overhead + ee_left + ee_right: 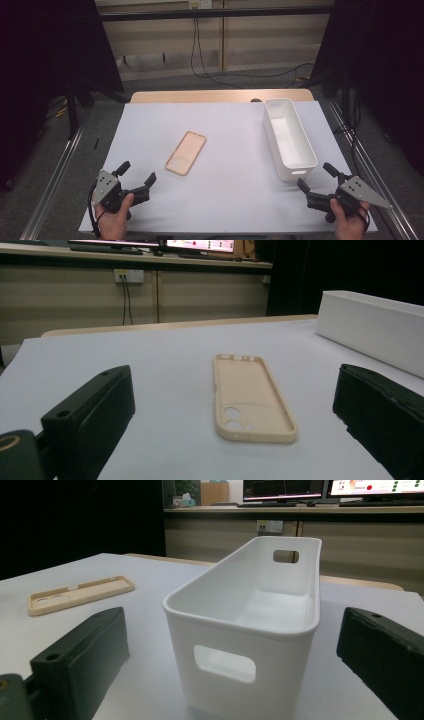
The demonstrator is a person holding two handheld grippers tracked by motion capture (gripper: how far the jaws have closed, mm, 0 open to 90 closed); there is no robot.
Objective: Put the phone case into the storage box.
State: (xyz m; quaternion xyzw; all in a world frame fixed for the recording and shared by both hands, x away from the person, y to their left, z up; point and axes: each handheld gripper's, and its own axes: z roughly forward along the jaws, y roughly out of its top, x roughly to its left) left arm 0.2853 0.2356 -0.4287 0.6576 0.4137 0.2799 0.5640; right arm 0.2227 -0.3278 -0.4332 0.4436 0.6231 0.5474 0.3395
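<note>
High view: the beige phone case (185, 152) lies flat mid-table, left of the white bin (289, 137). Left gripper (137, 175) near the front edge, jaws spread, empty; right gripper (316, 177) gapes just before the bin.

A lab: monitors (330, 490) on a bench, black curtains (45, 45)

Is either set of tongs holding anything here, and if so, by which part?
Nothing is held. The left tongs stand open short of the phone case; the right tongs stand open near the white bin.
</note>
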